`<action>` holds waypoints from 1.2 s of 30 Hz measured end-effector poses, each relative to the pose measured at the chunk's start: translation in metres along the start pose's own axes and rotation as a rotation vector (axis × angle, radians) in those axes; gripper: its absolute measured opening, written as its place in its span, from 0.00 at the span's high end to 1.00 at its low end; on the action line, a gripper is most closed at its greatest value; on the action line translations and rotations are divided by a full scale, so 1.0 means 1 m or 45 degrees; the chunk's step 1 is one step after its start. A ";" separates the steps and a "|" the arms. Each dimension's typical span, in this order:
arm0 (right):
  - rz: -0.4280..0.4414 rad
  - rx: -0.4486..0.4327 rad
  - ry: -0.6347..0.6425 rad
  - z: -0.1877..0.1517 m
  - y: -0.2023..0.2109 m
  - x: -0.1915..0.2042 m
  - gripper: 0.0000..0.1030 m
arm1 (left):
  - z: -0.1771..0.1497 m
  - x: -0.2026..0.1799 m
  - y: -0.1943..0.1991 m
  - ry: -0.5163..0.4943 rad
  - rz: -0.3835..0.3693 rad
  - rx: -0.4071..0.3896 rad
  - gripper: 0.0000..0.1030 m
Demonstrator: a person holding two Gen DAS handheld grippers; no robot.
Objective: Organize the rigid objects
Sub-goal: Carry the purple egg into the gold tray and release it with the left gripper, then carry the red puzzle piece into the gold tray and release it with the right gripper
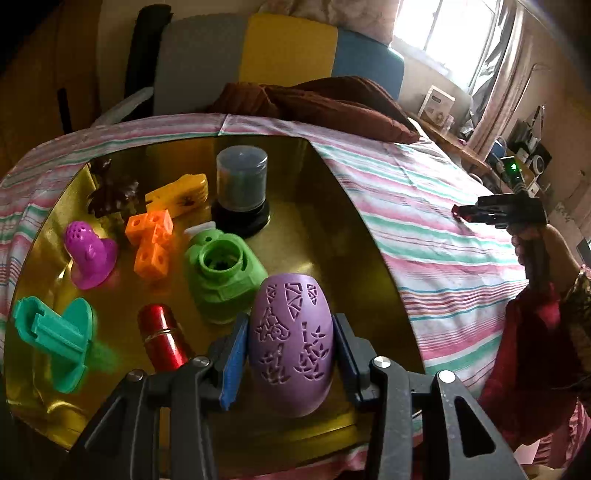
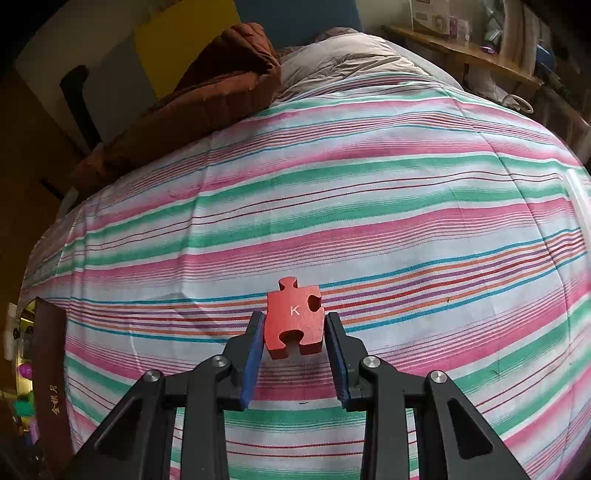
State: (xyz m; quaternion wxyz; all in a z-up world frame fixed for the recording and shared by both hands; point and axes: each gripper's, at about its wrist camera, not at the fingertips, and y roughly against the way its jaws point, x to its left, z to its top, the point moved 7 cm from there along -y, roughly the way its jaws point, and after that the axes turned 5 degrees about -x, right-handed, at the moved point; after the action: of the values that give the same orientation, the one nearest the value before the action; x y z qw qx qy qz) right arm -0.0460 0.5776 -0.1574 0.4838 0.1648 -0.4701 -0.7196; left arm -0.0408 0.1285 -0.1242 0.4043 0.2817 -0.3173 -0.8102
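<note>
Currently: both tools gripping, tray as landmark

Left tool [image 1: 291,354] is holding the purple patterned egg [image 1: 290,343] between its blue pads, jaws about half open, over the near edge of the gold tray [image 1: 314,229]. Right tool [image 2: 295,332] is clamping the red K puzzle piece [image 2: 293,319], jaws nearly closed, above the striped bedsheet [image 2: 332,192], well right of the tray.

**A bedroom at home**

Ahead of the fingers spreads a bed [image 2: 332,192] under a pink, green and white striped sheet, with a brown blanket [image 2: 207,88] bunched at its far end. Beyond and to the right, a curtained window [image 1: 465,33] lights a cluttered wooden shelf [image 2: 461,51] of household boxes.
</note>
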 end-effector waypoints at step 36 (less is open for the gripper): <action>0.209 -0.102 0.235 -0.009 0.033 0.074 0.69 | 0.016 0.024 0.043 0.222 -0.021 -0.261 0.55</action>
State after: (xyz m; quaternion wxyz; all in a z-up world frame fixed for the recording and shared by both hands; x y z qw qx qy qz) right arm -0.0568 0.5069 -0.1179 0.5885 0.1719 -0.4062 -0.6776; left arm -0.0436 0.0931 -0.0873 0.4502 0.3107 -0.1941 -0.8143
